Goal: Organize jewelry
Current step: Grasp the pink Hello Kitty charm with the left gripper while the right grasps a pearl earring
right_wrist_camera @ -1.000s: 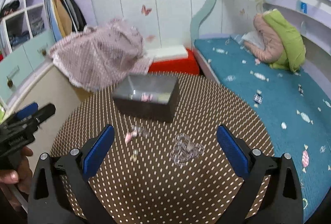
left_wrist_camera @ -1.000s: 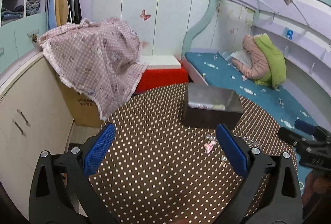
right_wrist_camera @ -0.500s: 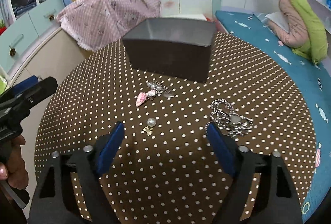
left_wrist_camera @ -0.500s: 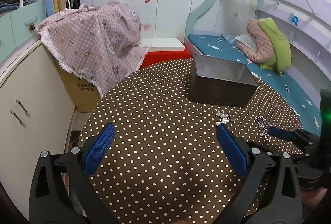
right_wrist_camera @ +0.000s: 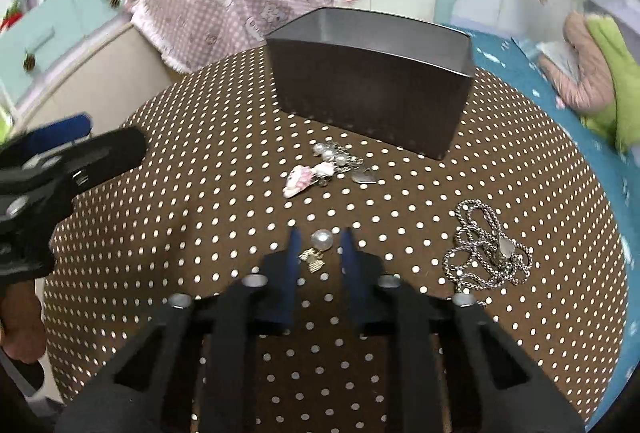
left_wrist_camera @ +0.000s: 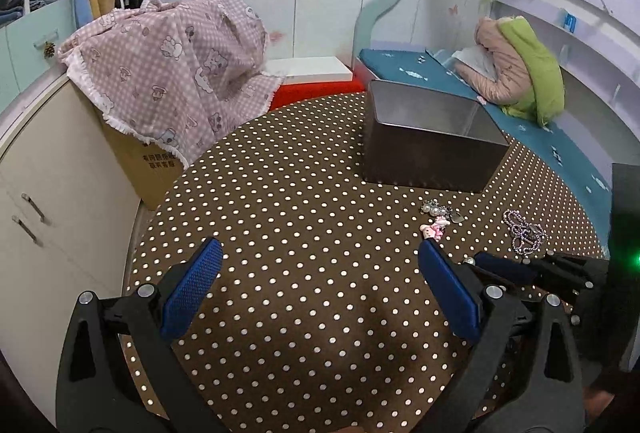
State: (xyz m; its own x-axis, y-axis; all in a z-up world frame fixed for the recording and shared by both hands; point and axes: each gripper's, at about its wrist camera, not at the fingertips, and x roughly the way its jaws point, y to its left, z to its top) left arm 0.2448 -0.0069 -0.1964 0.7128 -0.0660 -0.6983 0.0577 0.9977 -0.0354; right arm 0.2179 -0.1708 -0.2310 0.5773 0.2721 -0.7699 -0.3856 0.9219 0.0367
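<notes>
A pearl earring (right_wrist_camera: 320, 245), a round white bead with a small gilt clasp on its near side, lies on the brown polka-dot tablecloth (right_wrist_camera: 240, 193) directly between the blue pads of the right gripper (right_wrist_camera: 319, 247). The jaws are closing in on it from either side and stand narrow, with thin slivers of cloth showing between each pad and the pearl, so no firm pinch is visible. Just beyond, toward the far side, lie a pink charm (right_wrist_camera: 304, 179) and a small cluster of pearl pieces with a silver heart (right_wrist_camera: 346, 163), close together. To the right of the gripper a silver chain necklace (right_wrist_camera: 490, 253) sits in a loose heap, well apart from the earring. Farther back stands an open dark metal box (right_wrist_camera: 372, 89), its near wall facing the jewelry. The left gripper (left_wrist_camera: 320, 293) hovers over bare cloth on the left side of the table, jaws released and spread wide with nothing between them. In the left wrist view the right gripper's dark fingers reach in low on the right, near the chain.
</notes>
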